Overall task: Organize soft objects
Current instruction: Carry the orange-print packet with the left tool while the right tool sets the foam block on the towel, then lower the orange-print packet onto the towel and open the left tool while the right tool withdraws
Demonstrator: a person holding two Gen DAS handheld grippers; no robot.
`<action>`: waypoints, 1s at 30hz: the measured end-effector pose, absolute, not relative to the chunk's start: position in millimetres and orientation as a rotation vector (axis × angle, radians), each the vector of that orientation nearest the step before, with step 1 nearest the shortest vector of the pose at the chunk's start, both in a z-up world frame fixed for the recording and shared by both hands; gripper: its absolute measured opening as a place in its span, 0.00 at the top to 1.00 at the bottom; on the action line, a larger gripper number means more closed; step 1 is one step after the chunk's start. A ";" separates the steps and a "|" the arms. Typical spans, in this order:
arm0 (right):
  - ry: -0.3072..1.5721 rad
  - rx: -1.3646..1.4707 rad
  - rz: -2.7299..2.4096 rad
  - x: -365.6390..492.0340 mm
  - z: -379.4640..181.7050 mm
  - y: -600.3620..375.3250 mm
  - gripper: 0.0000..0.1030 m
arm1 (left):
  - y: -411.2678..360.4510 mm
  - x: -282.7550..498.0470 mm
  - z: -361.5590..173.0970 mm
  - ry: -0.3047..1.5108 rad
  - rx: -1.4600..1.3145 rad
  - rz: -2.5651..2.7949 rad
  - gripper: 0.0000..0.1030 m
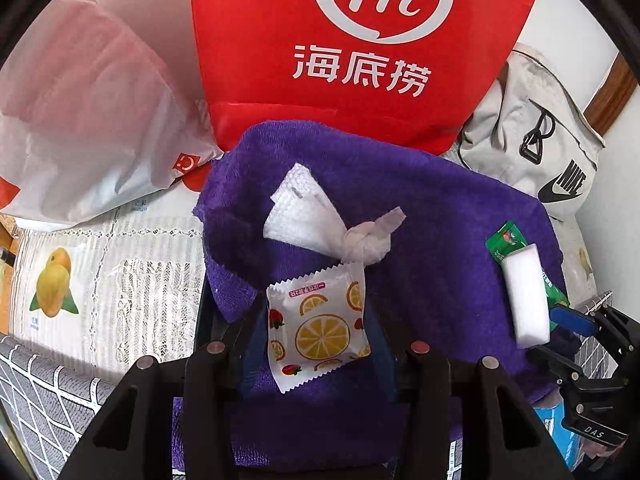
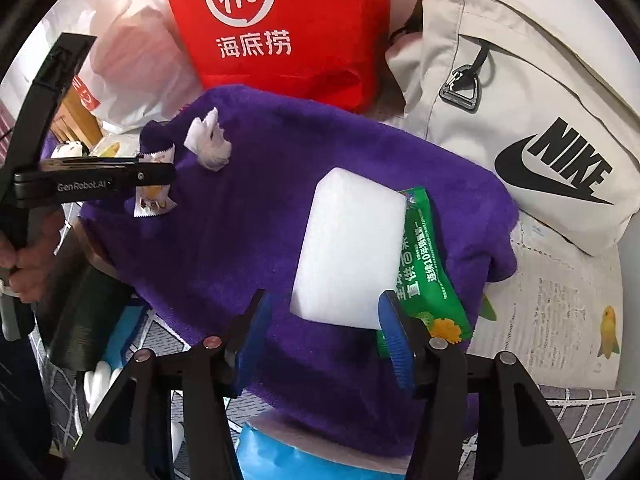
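A purple towel [image 1: 420, 208] is spread over the middle of both views. On it lies a knotted white tissue [image 1: 320, 220]. Just in front, a lemon-printed packet [image 1: 316, 328] sits between the blue pads of my left gripper [image 1: 316, 344], which is shut on its two sides. The right wrist view shows that gripper [image 2: 160, 176] from the side, with the packet [image 2: 152, 202] sticking out of it. A white sponge block [image 2: 348, 248] lies on the towel [image 2: 224, 248], partly over a green packet [image 2: 428, 264]. My right gripper [image 2: 325, 312] stands open around the block's near end, with a gap at the left pad.
A red bag [image 1: 352, 52] with a white logo stands behind the towel. A white plastic bag [image 1: 80, 120] is at the left and a beige Nike bag [image 2: 520, 120] at the right. A fruit-printed cloth [image 1: 100, 280] covers the table. A hand [image 2: 24, 264] holds the left gripper's handle.
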State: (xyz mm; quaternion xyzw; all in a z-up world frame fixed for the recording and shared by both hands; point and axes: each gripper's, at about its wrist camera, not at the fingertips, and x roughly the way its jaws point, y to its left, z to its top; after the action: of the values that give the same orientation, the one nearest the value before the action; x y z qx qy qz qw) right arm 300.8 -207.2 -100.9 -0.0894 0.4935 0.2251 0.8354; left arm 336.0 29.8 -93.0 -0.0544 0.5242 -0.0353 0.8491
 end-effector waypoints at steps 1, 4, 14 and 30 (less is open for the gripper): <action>1.048 -0.189 0.480 300.5 -100.9 -206.7 0.46 | 29.3 335.8 -92.9 1.105 -0.114 -0.076 0.55; 1.040 -0.201 0.481 298.5 -98.2 -204.4 0.46 | 27.9 334.8 -92.3 1.105 -0.108 -0.073 0.55; 0.997 -0.177 0.465 288.8 -79.8 -211.7 0.46 | 23.6 324.8 -76.3 1.091 -0.084 -0.055 0.43; 0.860 -0.098 0.407 208.2 -16.0 -232.4 0.46 | 14.8 215.7 -6.5 0.964 -0.047 -0.074 0.43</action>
State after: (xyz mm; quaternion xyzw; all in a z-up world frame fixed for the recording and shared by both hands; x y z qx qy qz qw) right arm 208.2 -232.4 -16.0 -0.0469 0.4138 0.1958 0.8878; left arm 215.7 14.8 -6.5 -0.0224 0.4635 -0.0355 0.8851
